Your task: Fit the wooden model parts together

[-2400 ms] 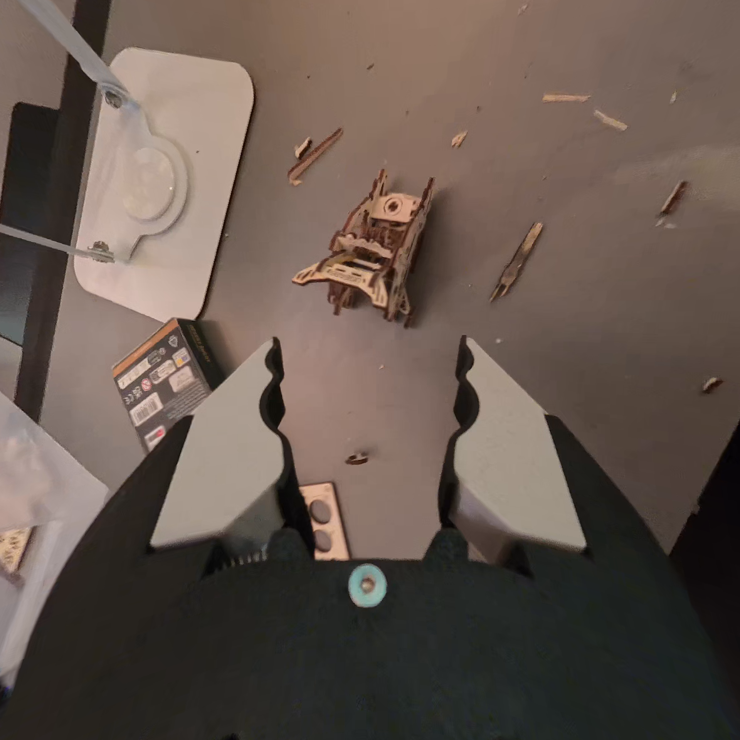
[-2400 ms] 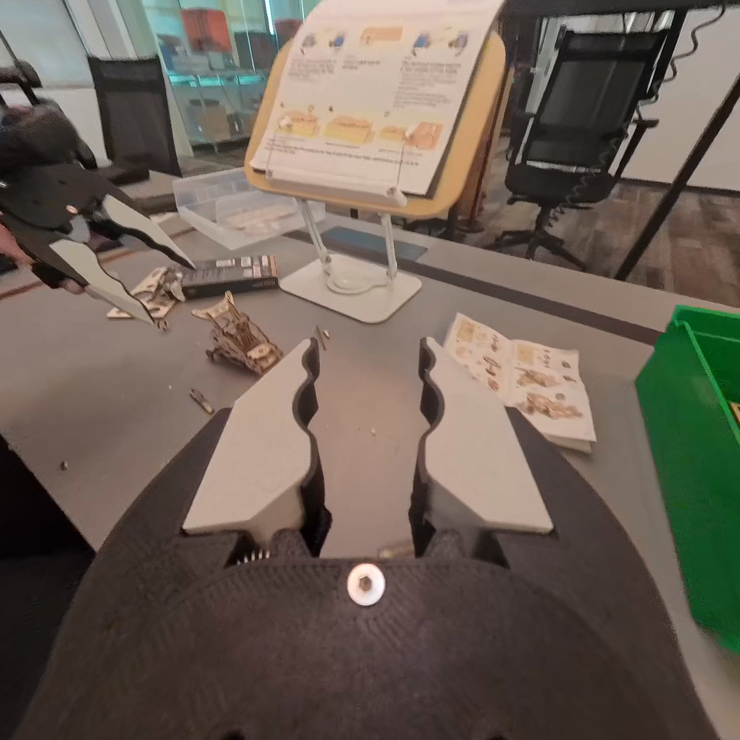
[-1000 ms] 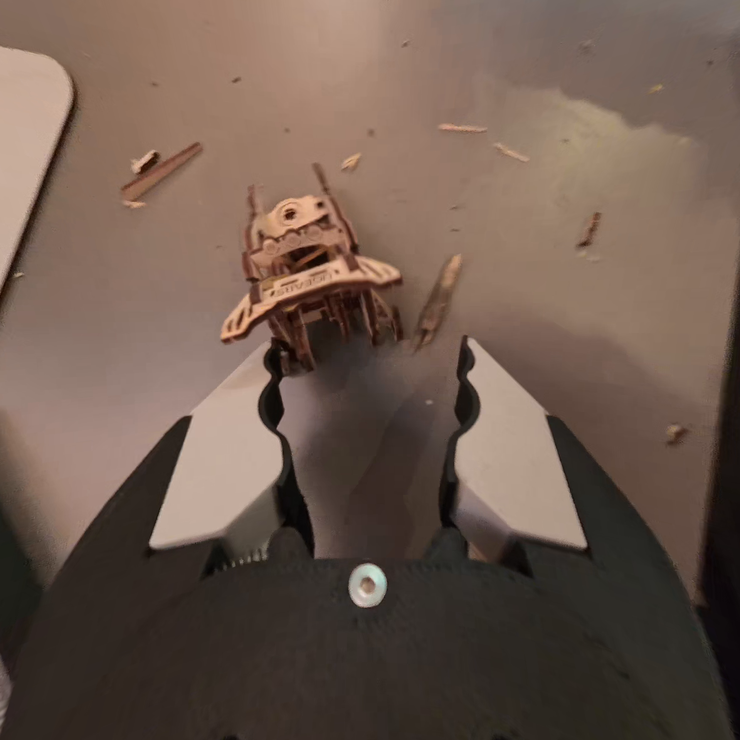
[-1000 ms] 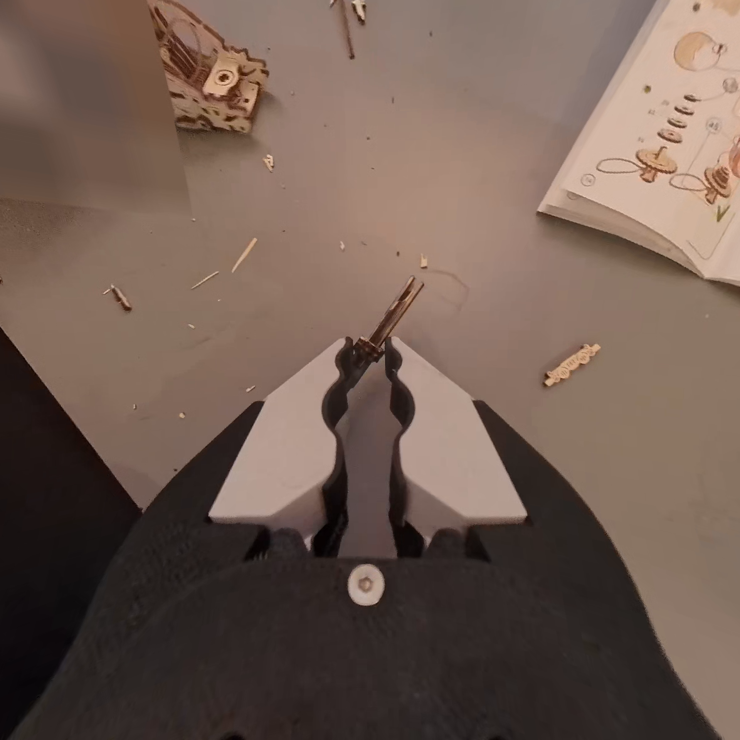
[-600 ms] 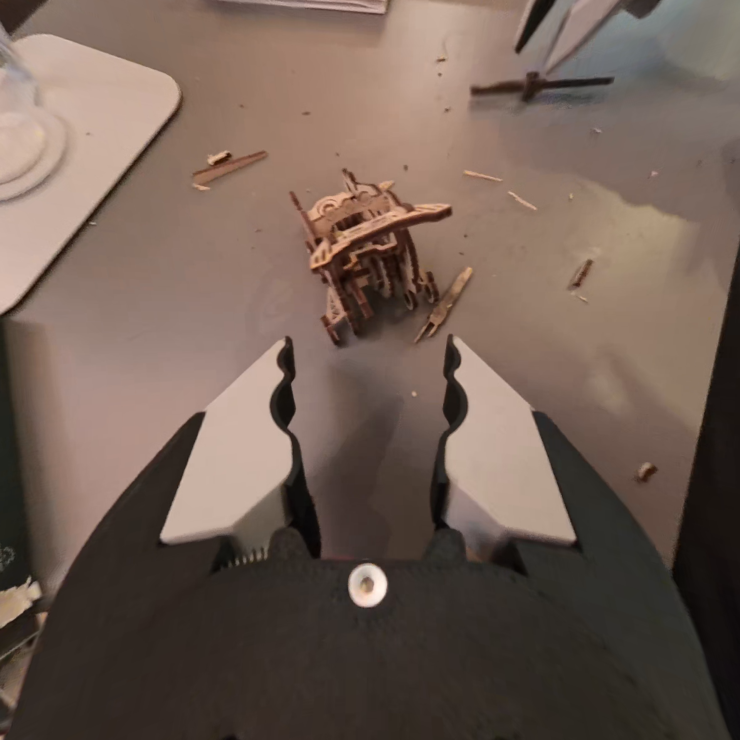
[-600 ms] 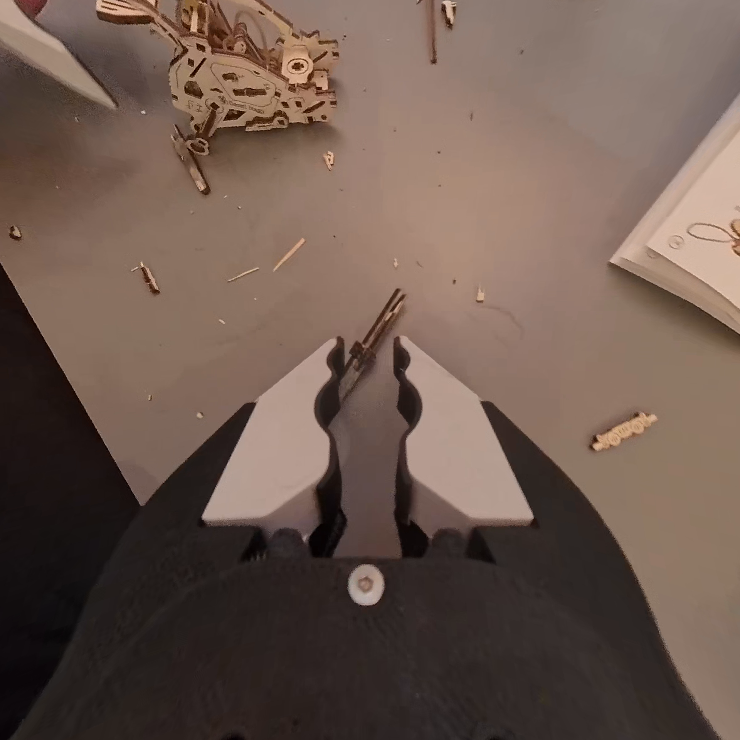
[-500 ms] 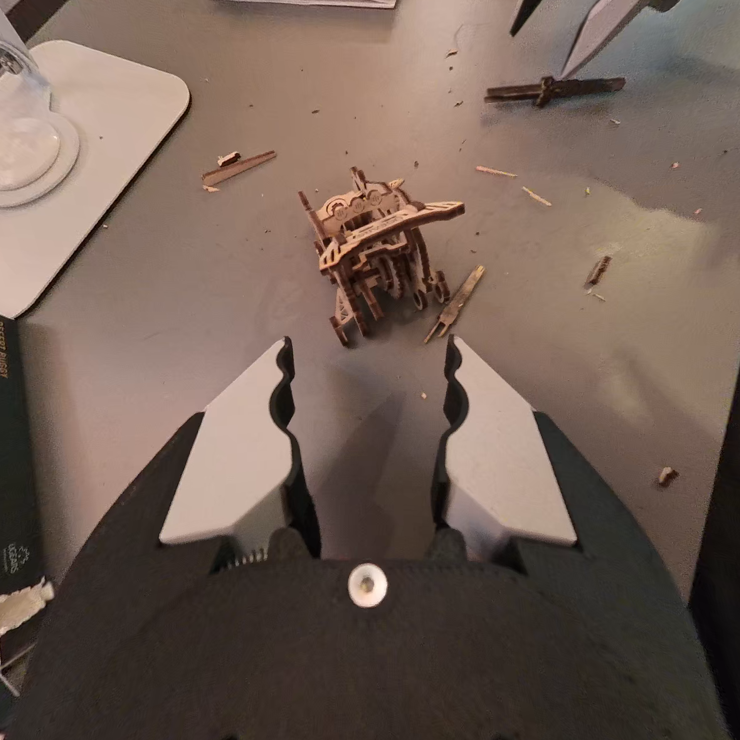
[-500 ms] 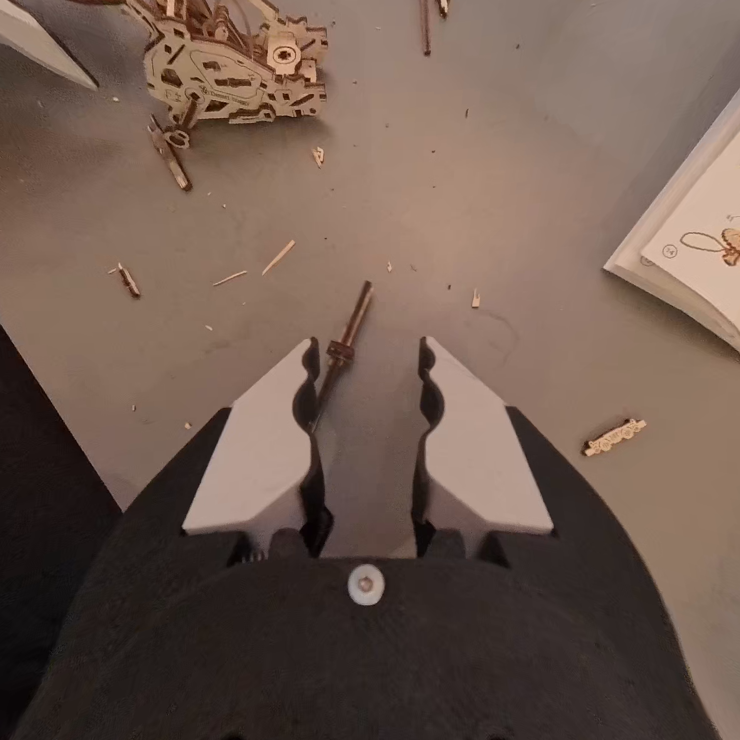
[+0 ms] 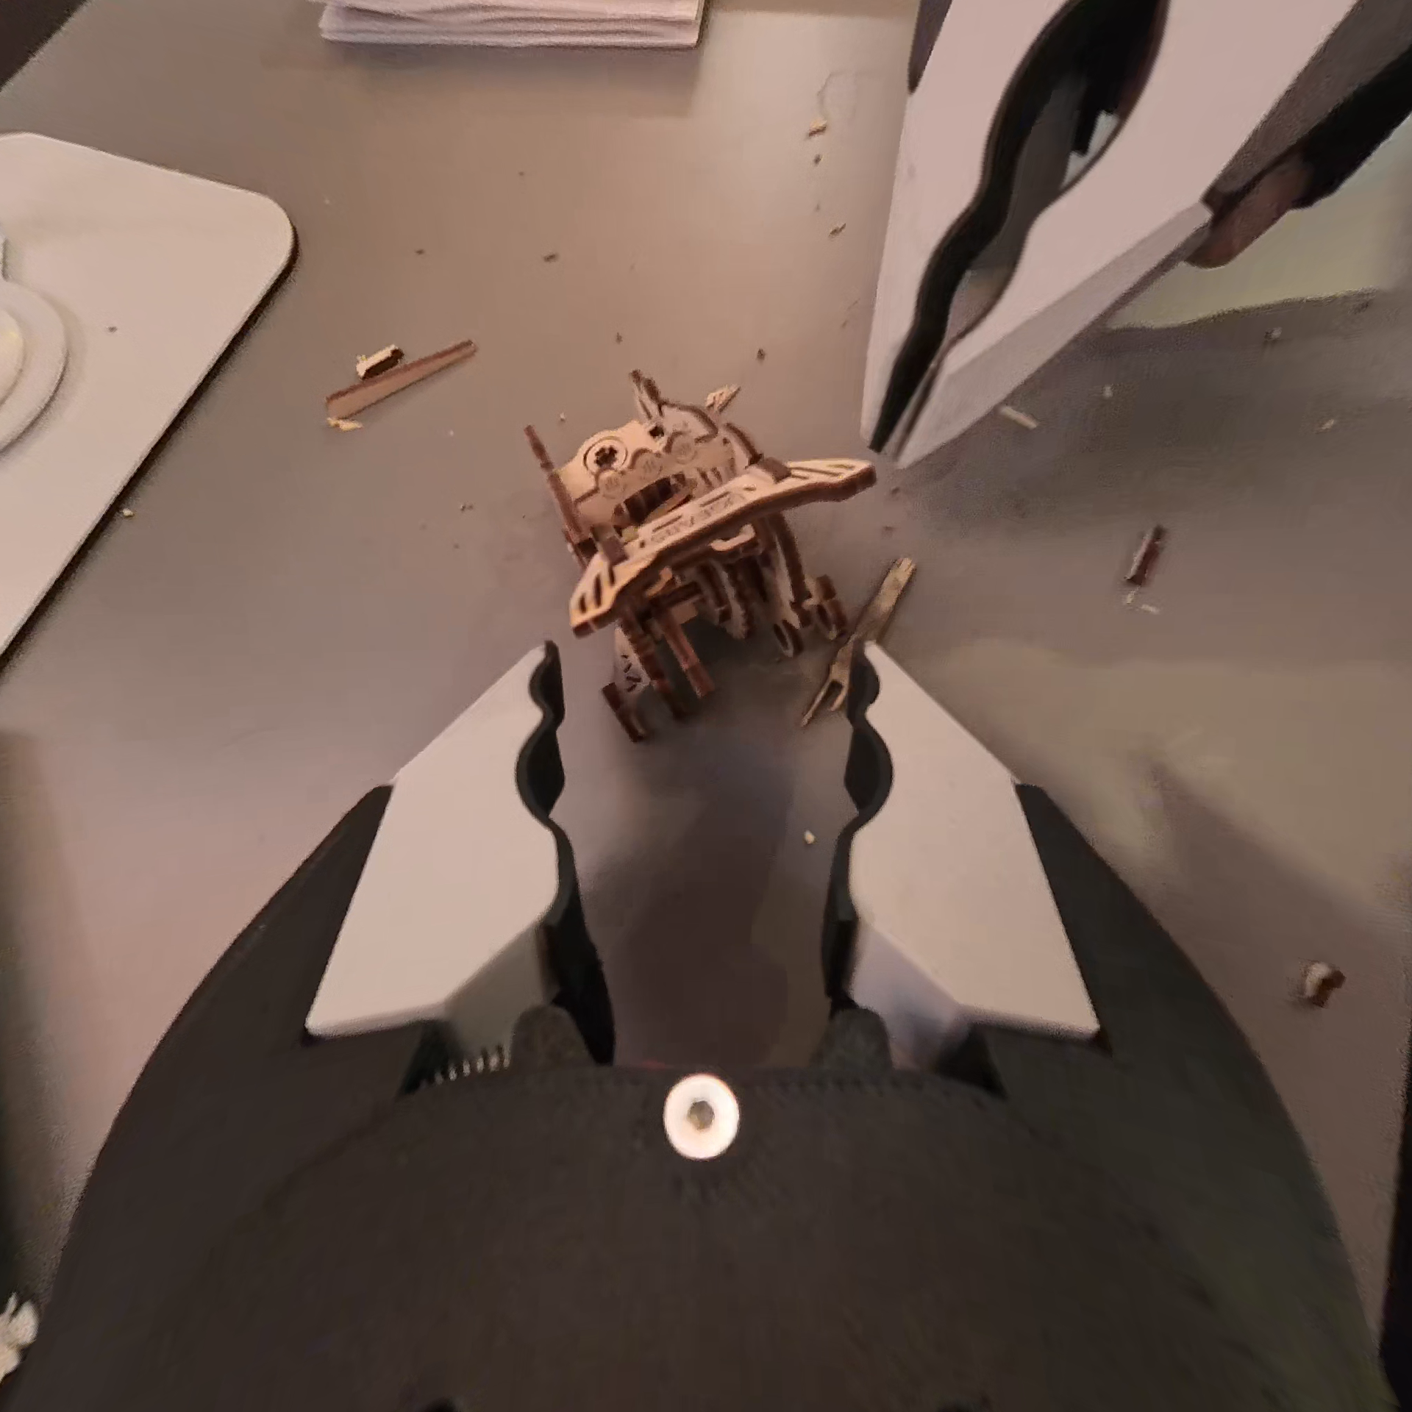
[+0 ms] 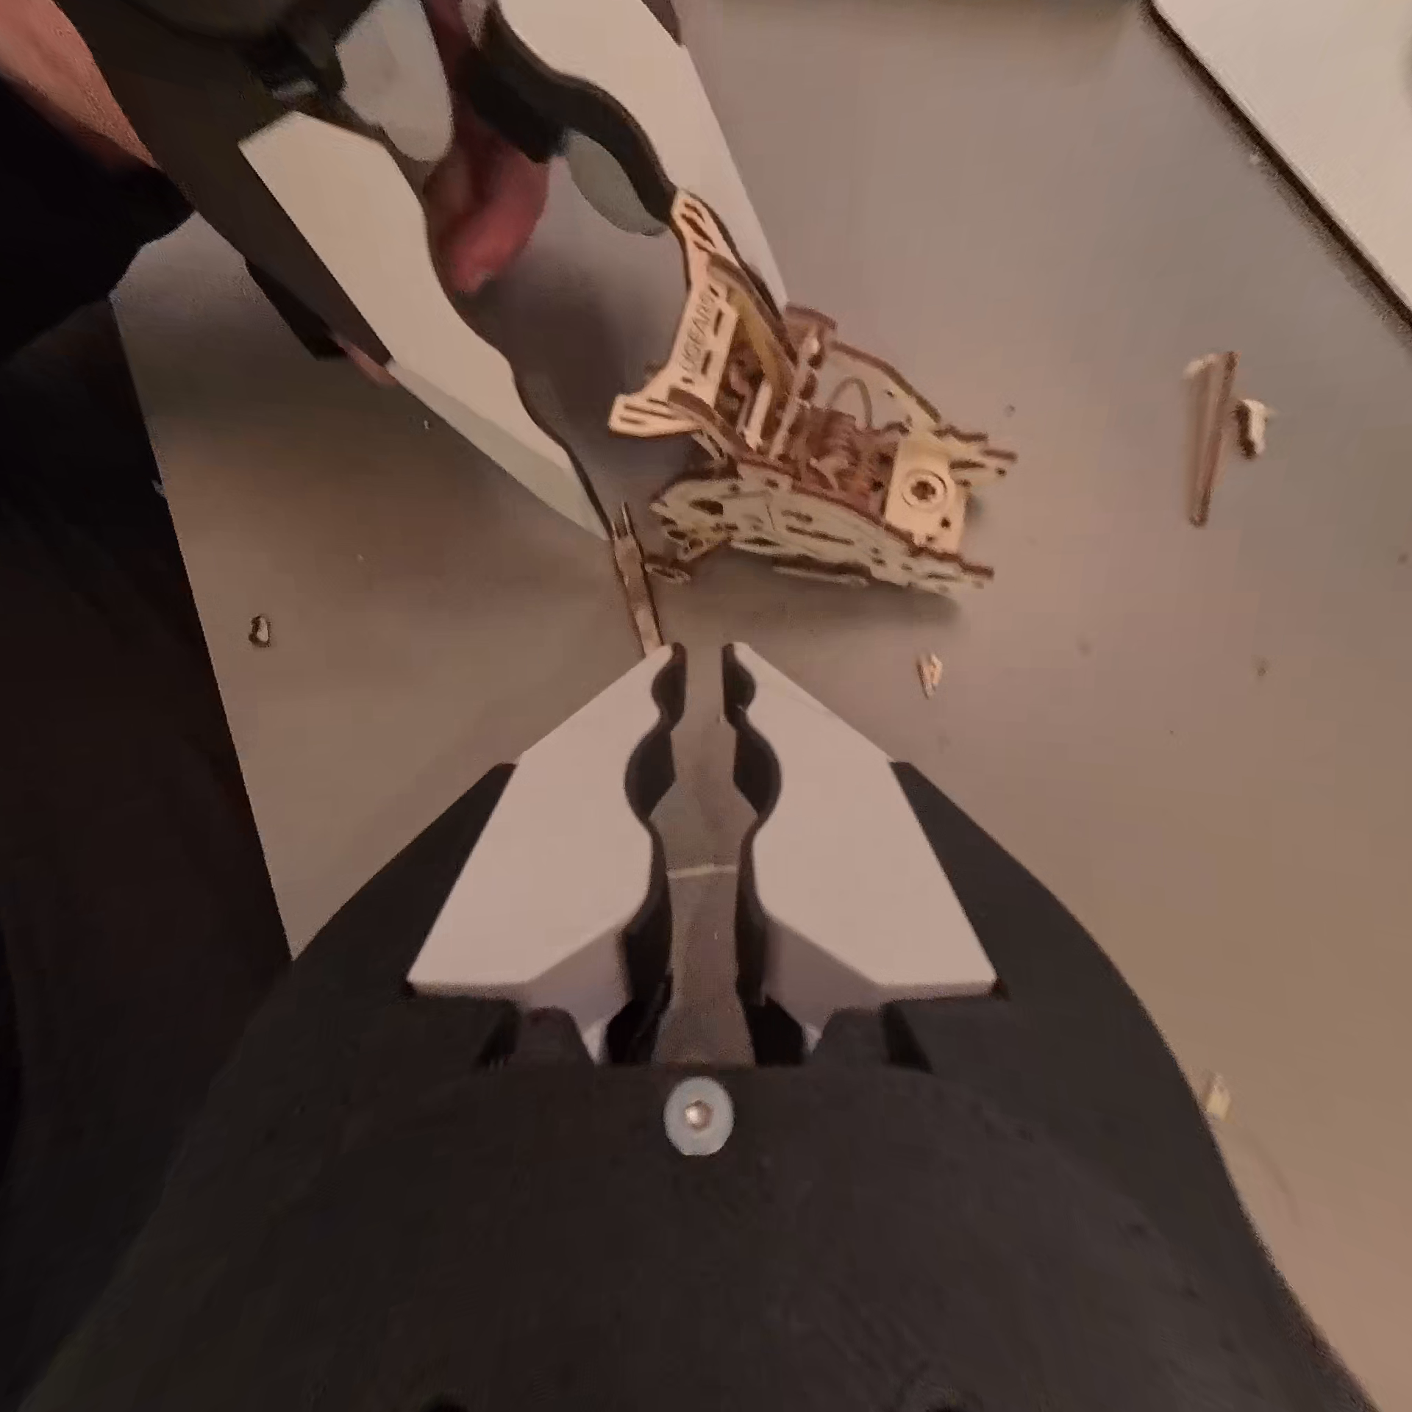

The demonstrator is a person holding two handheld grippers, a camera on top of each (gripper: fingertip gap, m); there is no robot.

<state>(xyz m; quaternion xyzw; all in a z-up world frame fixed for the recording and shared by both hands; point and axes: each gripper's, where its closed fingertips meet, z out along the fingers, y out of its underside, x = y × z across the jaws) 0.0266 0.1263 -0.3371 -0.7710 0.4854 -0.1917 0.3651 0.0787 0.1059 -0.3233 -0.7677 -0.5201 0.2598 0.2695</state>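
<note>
The half-built wooden model [image 9: 703, 550] stands on the grey table [image 9: 306, 611], right at the tips of my left gripper [image 9: 707, 657]. That gripper is open; its pads stand apart from the model and hold nothing. A thin forked wooden stick [image 9: 863, 634] lies by its right fingertip. My right gripper [image 10: 701, 653] has only a narrow gap between its fingers, with bare table showing in it. The stick [image 10: 634, 588] lies just past its left fingertip and the model [image 10: 802, 474] lies beyond. The right gripper also shows in the left wrist view [image 9: 886, 443], close above the model. The left gripper's fingers [image 10: 458, 382] show in the right wrist view, flanking the model's wing.
A white stand base [image 9: 114, 344] lies at the left and a stack of booklets [image 9: 512, 23] at the far edge. Wood slivers and scraps [image 9: 397, 382] are strewn around the model. The table edge [image 10: 199, 611] drops to dark floor on the left of the right wrist view.
My right gripper opened and let go of the thin wooden axle it held, then moved over to the model and narrowed again on nothing. My left gripper moved closer to the model.
</note>
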